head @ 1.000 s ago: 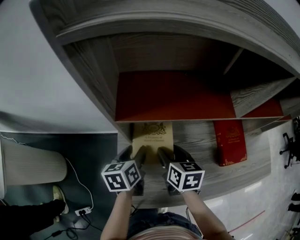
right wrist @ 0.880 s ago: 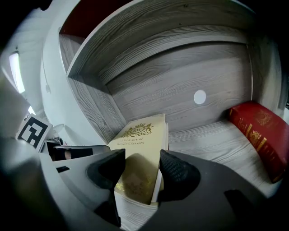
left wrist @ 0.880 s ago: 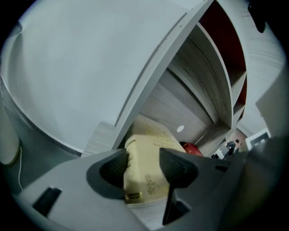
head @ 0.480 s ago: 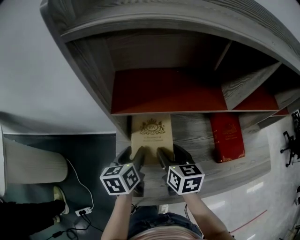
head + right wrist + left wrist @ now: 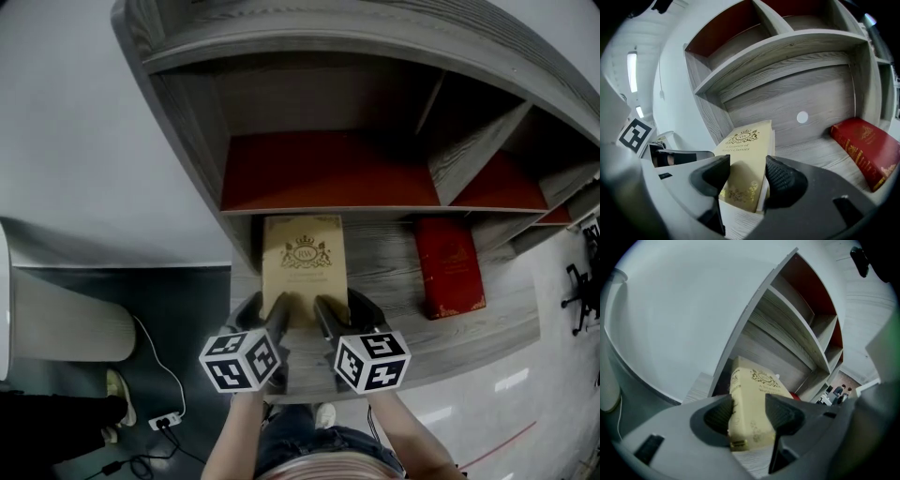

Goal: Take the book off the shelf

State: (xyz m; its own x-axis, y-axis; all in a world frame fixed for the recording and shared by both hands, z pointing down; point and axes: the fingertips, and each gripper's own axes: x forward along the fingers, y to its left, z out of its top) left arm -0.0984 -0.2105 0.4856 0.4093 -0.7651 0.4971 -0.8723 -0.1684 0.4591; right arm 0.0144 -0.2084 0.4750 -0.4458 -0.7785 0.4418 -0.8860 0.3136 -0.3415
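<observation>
Both grippers are on the gold book [image 5: 303,267] right now! The left gripper [image 5: 264,310] has its two fingers closed on the near left corner. From its own view the spine side of the book [image 5: 757,399] is wedged between the dark pads [image 5: 783,412], with no gap on either side.

The right gripper [image 5: 342,310] does the same at the near right corner. One pad presses on the cover and the other sits against the page edge, with the book [image 5: 745,145] pinched between them.

The book lies cover up on the grey wooden shelf [image 5: 394,272]. It stretches straight away from the fingertips, crest and title facing up, and its far end reaches the edge of the board above. Past that edge, further from the fingertips, a compartment with a red back panel [image 5: 319,169] opens up.

Off to the right of the right gripper's fingers, well apart from them, a red book [image 5: 450,267] lies flat on the same board. Nothing touches it.

The marker cubes [image 5: 241,358] sit behind the fingers.
</observation>
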